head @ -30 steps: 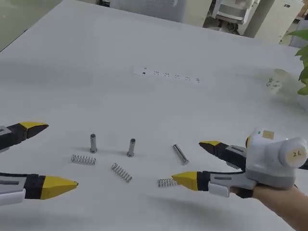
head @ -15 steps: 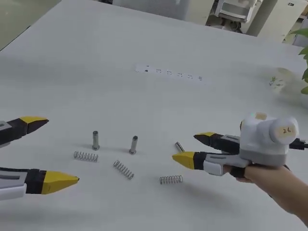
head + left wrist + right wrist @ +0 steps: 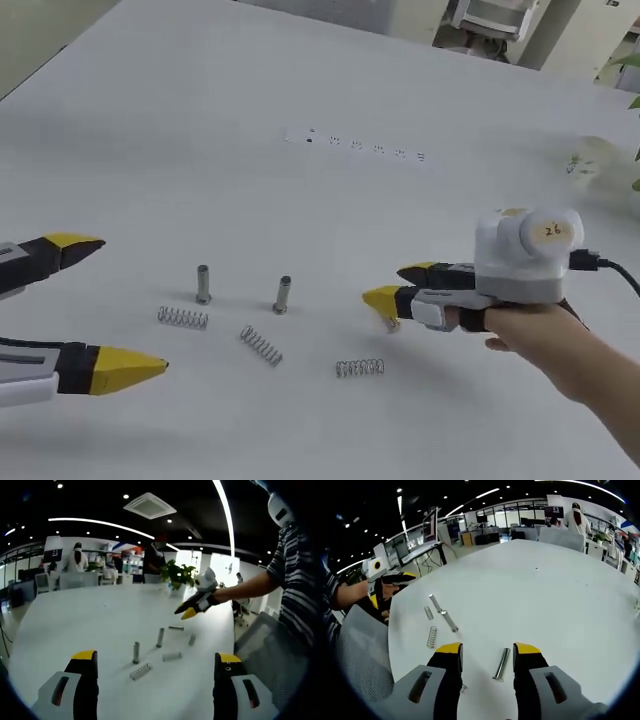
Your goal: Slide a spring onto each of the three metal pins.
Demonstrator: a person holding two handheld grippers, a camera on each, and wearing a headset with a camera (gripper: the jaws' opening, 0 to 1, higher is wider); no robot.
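Right now your right gripper [image 3: 385,285] is low over the white table [image 3: 300,80], jaws apart on either side of the lying pin [image 3: 501,664], which rests flat between them with a gap showing on each side. Your left gripper [image 3: 132,304] hovers with jaws spread wide at the near left. The left upright pin [image 3: 203,284] and right upright pin [image 3: 283,294] stand bare, with the left spring [image 3: 183,318], middle spring [image 3: 260,345] and right spring [image 3: 360,368] lying loose just before them.
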